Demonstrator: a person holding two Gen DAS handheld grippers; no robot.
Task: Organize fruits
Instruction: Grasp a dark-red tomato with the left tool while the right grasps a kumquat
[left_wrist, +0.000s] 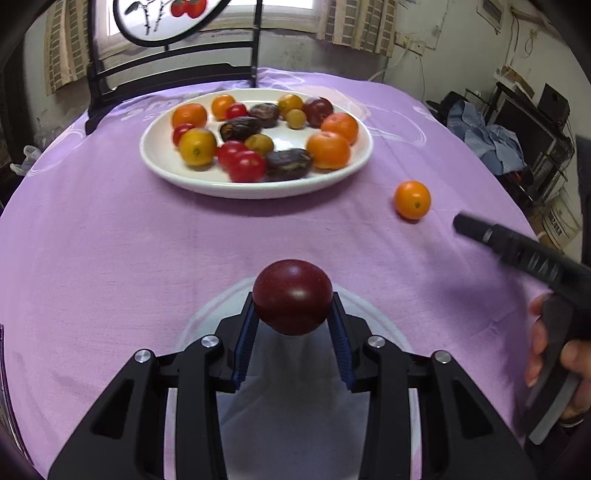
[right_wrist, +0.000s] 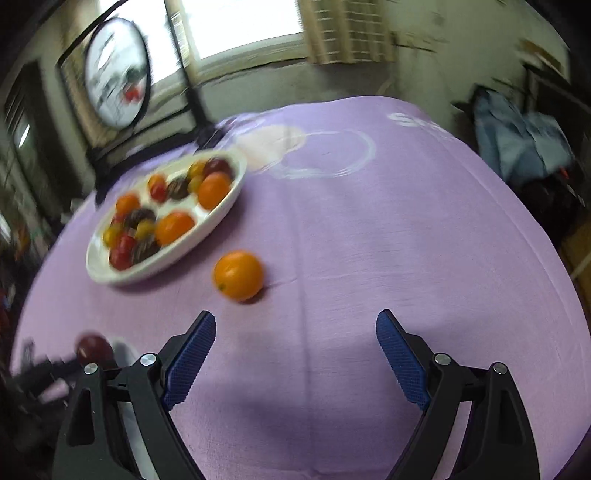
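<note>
My left gripper (left_wrist: 292, 310) is shut on a dark red plum (left_wrist: 292, 295) and holds it above a small white plate (left_wrist: 207, 317) near the table's front. The plum also shows at the lower left of the right wrist view (right_wrist: 94, 349). A big white plate (left_wrist: 255, 184) at the back holds several oranges, cherry tomatoes, plums and dark fruits; it also shows in the right wrist view (right_wrist: 229, 206). A lone orange (left_wrist: 412, 199) lies on the cloth to its right. My right gripper (right_wrist: 295, 332) is open and empty, just short of that orange (right_wrist: 238, 275).
A purple cloth (left_wrist: 110, 240) covers the round table. A black chair (left_wrist: 166, 74) stands behind the big plate. Clutter and blue cloth (left_wrist: 491, 144) lie off the table's right edge. My right gripper shows at the right of the left wrist view (left_wrist: 517, 251).
</note>
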